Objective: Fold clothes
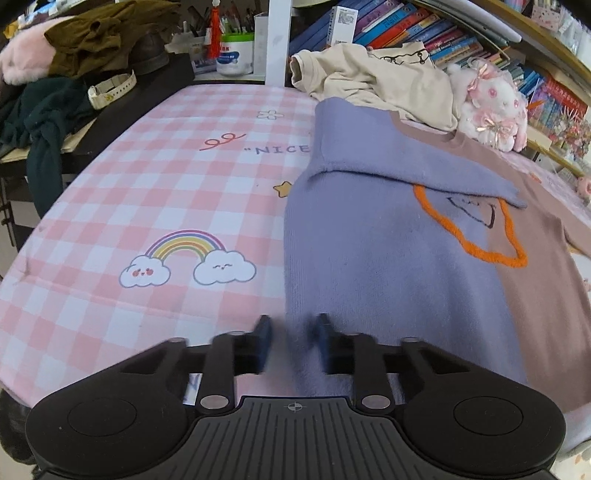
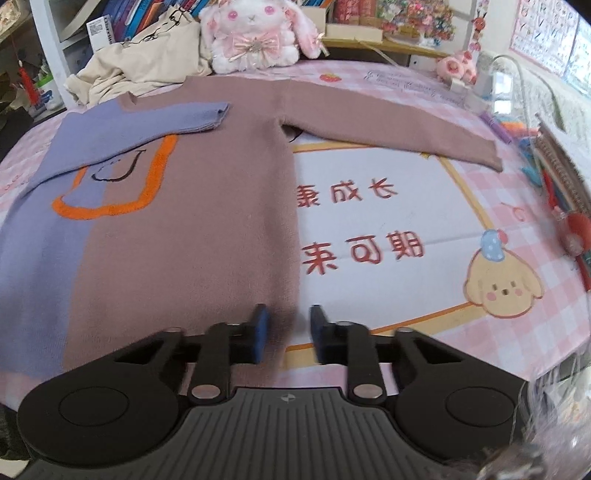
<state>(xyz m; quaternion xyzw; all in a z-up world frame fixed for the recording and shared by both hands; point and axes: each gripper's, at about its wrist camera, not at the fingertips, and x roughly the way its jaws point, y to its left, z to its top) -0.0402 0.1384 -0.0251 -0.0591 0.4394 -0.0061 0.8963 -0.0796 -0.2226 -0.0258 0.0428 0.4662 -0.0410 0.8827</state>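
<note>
A purple and mauve knit sweater (image 1: 388, 258) with an orange outline patch lies flat on the pink checked cloth (image 1: 147, 177). Its purple sleeve (image 1: 369, 155) is folded across the chest. My left gripper (image 1: 293, 343) is open at the sweater's lower left hem corner, the purple edge between its blue pads. In the right wrist view the sweater (image 2: 192, 206) spreads ahead and its mauve sleeve (image 2: 388, 122) lies stretched out to the right. My right gripper (image 2: 288, 332) is open over the lower right hem corner, fabric between the pads.
A cream garment (image 1: 380, 81) and a white-pink plush rabbit (image 2: 255, 33) sit at the back, before bookshelves (image 1: 424, 26). Dark clothes (image 1: 48, 110) pile at the left. Pens and a notebook (image 2: 554, 170) lie at the right edge.
</note>
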